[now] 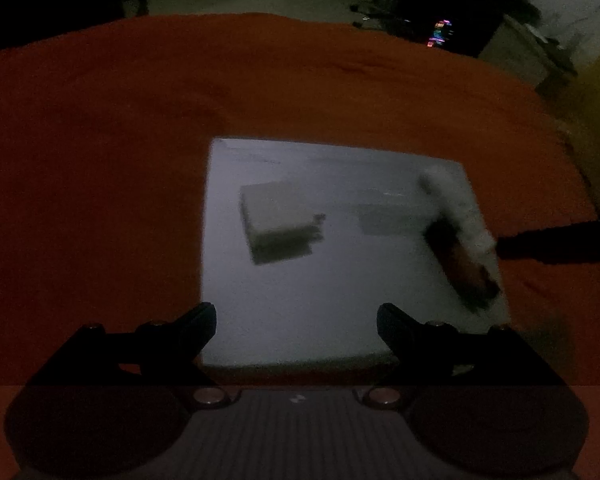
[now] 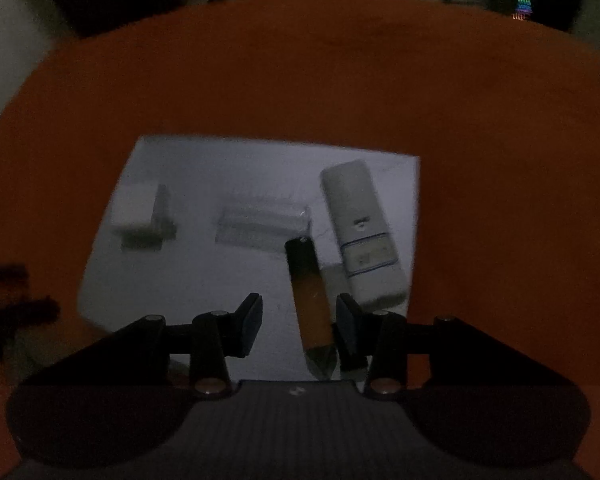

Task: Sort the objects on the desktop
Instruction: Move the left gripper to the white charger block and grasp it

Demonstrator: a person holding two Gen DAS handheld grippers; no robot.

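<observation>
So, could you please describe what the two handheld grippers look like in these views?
Both look alike: the left gripper and right gripper have black angular fingers on black linkage arms with round silver bolts, mounted on a dark grey ribbed body with a small pale mark. No cables or sleeves show.

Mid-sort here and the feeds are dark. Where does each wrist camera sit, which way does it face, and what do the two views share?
Left wrist: on the left gripper, facing steeply down at the white sheet on orange cloth; jaws wide, empty.
Right wrist: on the right gripper, facing down; an orange pen lies between its open jaws.
Shared: sheet, white charger, remote, pen.
</observation>
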